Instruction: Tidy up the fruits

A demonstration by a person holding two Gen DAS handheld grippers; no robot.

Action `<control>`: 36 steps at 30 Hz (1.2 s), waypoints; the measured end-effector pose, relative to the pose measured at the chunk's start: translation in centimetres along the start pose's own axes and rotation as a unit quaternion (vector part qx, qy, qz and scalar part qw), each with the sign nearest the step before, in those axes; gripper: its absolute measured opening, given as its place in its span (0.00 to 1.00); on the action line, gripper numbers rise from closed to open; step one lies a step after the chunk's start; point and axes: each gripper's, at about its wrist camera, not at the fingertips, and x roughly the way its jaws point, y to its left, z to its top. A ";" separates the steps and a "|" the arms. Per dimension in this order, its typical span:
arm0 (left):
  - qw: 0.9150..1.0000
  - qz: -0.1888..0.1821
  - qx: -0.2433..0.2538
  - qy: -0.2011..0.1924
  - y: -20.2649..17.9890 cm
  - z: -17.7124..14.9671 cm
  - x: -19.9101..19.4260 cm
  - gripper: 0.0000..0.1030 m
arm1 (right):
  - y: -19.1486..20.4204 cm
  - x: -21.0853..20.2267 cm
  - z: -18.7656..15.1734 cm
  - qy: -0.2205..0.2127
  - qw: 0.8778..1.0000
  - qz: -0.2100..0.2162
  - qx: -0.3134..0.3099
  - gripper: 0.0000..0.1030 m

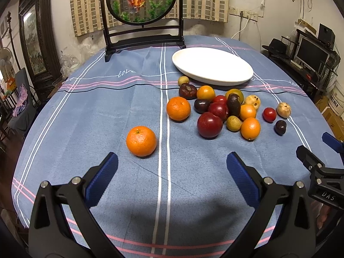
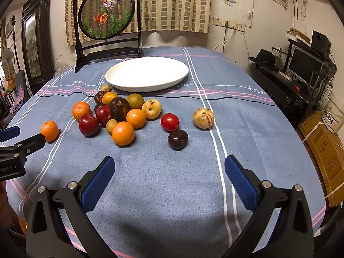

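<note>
left gripper (image 1: 172, 169): fingers spread wide, grasping nothing, low over the counter (image 1: 107, 107) (blue checked cloth)
right gripper (image 2: 168, 172): fingers released, nothing between them
lone mandarin (image 1: 141, 141): just ahead of the left fingers, apart from the pile
fruit pile (image 2: 120, 116): clustered on the cloth just in front of the white plate (image 2: 120, 81)
plate: bare, at the far side

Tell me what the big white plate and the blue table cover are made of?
The white plate looks like glazed ceramic, smooth with a soft sheen, though it could be plastic. The blue tablecloth looks like woven fabric: matte, slightly fuzzy, with creases.
</note>
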 end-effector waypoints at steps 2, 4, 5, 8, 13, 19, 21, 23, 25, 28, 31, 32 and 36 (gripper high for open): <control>1.000 0.000 0.001 -0.002 -0.1 -0.1 -0.2 0.98 | 0.1 -0.2 0.0 -0.003 1.000 0.000 -0.001 0.99; 1.000 -0.001 0.001 -0.002 -0.1 -0.2 -0.4 0.98 | 0.2 -0.3 -0.1 -0.003 1.000 0.000 -0.002 0.99; 1.000 -0.001 0.001 -0.003 -0.1 -0.3 -0.4 0.98 | 0.3 -0.4 -0.1 -0.003 1.000 0.000 -0.002 0.99; 1.000 -0.002 0.001 -0.003 -0.1 -0.4 -0.5 0.98 | 0.4 -0.5 -0.2 -0.005 1.000 0.000 -0.003 0.99; 1.000 -0.006 0.004 -0.006 -0.4 -0.7 -0.9 0.98 | 0.6 -0.9 -0.2 -0.007 1.000 0.003 -0.004 0.99; 1.000 -0.008 0.007 -0.004 -0.7 -0.7 -0.8 0.98 | 0.6 -0.7 -0.2 -0.004 1.000 0.008 -0.002 0.99; 1.000 -0.008 0.008 -0.003 -0.7 -0.7 -0.7 0.98 | 0.6 -0.6 -0.2 -0.003 1.000 0.009 -0.001 0.99; 1.000 -0.008 0.009 -0.001 -0.8 -0.6 -0.7 0.98 | 0.5 -0.5 -0.2 -0.002 1.000 0.010 0.000 0.99; 1.000 -0.009 0.009 0.000 -0.8 -0.7 -0.6 0.98 | 0.5 -0.5 -0.3 -0.002 1.000 0.010 0.000 0.99; 1.000 -0.010 0.010 0.001 -0.9 -0.6 -0.6 0.98 | 0.5 -0.5 -0.3 -0.001 1.000 0.010 0.000 0.99; 1.000 -0.010 0.010 0.002 -0.9 -0.6 -0.5 0.98 | 0.5 -0.4 -0.3 0.000 1.000 0.011 0.000 0.99; 1.000 -0.009 0.010 0.001 -0.9 -0.6 -0.5 0.98 | 0.5 -0.3 -0.3 0.000 1.000 0.011 0.000 0.99; 1.000 -0.010 0.010 0.002 -0.9 -0.6 -0.5 0.98 | 0.7 -0.3 -0.6 0.001 1.000 0.012 -0.001 0.99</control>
